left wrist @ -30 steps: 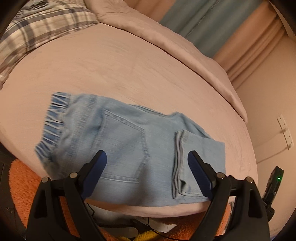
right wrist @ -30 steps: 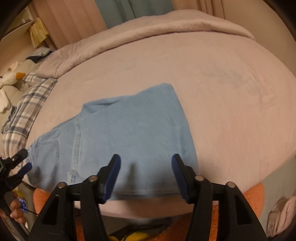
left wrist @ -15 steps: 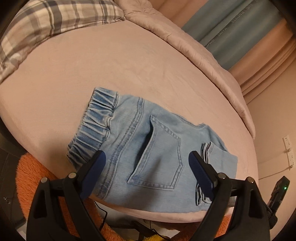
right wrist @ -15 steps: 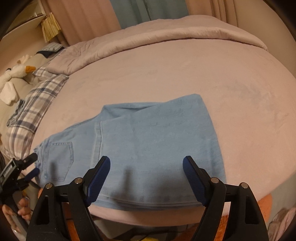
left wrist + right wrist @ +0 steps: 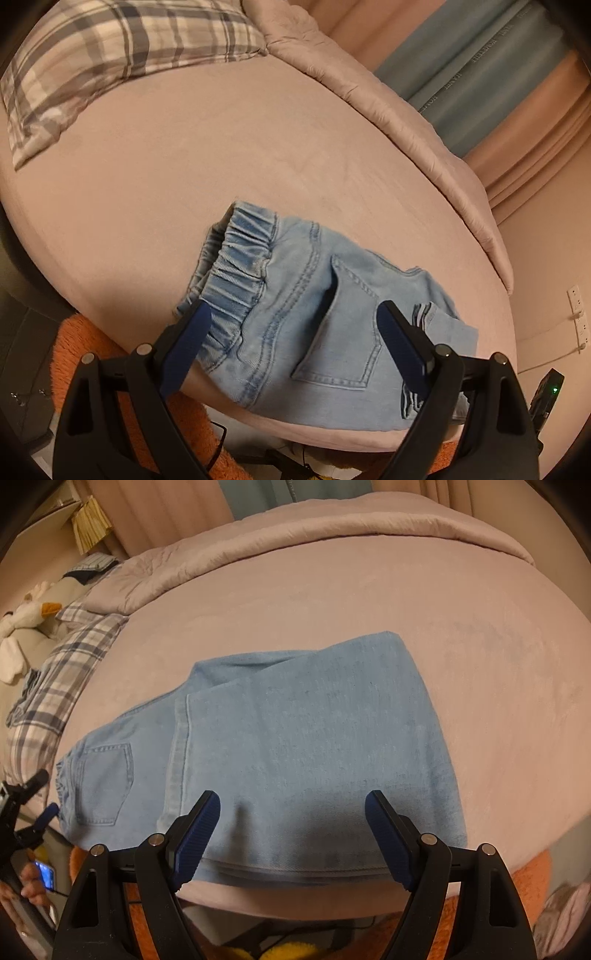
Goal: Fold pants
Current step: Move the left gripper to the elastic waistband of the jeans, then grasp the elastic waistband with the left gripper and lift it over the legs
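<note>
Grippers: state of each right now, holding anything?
Left gripper: open, empty, above the jeans waistband end.
Right gripper: open, jaws just widened, empty, above the folded legs.

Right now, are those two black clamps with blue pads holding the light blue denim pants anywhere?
No, nothing is held. The left gripper and the right gripper both hover open above the folded light blue denim pants, pads clear of the cloth.

Left gripper (image 5: 293,341) angled down, jaws wide apart, nothing between the blue pads (image 5: 186,347), no contact. Right gripper (image 5: 291,836) also pitched down, jaws have just been opening, now spread and empty. Fingers of a hand (image 5: 31,886) visible far left of the right gripper.
</note>
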Tool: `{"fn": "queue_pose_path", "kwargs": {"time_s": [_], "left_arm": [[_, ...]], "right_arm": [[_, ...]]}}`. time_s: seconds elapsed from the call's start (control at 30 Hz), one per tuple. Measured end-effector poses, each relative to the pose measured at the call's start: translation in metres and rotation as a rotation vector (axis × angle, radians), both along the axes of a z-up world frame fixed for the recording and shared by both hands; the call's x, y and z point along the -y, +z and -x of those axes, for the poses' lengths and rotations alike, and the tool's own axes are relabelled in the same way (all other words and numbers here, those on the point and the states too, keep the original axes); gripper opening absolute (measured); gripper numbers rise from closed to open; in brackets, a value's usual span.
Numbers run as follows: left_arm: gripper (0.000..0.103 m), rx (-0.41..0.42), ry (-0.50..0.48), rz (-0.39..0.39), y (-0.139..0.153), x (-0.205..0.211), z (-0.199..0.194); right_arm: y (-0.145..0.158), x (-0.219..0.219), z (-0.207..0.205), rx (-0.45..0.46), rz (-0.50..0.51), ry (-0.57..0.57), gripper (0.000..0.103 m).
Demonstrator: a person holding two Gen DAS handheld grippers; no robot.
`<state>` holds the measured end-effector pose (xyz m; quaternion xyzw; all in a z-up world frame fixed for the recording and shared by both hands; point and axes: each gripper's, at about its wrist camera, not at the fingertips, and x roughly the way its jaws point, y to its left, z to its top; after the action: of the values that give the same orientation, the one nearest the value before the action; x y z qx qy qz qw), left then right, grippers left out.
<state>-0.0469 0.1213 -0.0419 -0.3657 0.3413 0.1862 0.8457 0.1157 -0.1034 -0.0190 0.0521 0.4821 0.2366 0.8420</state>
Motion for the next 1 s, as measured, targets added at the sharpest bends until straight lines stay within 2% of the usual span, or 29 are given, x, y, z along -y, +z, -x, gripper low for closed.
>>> {"fn": "queue_pose_path", "kwargs": {"time_s": [0.17, 0.27, 0.47, 0.73, 1.0], "left_arm": [[0.092, -0.029, -0.013, -0.049, -0.003, 0.002, -0.004], [0.092, -0.025, -0.012, -0.047, -0.004, -0.001, -0.002], [0.092, -0.038, 0.05, -0.067, -0.001, -0.013, 0.008], [0.092, -0.073, 0.046, 0.055, -0.029, -0.025, 0.009], [0.093, -0.064, 0.02, 0.087, -0.04, -0.022, 0.004]], "right_arm": [[-0.001, 0.0, 0.0, -0.005, 0.002, -0.006, 0.08], [-0.002, 0.001, 0.001, -0.008, 0.004, -0.003, 0.08], [-0.006, 0.005, 0.0, -0.024, 0.009, -0.015, 0.08], [-0.009, 0.004, -0.001, -0.031, 0.017, -0.017, 0.08], [-0.01, 0.001, -0.002, -0.034, 0.027, -0.011, 0.08]]}}
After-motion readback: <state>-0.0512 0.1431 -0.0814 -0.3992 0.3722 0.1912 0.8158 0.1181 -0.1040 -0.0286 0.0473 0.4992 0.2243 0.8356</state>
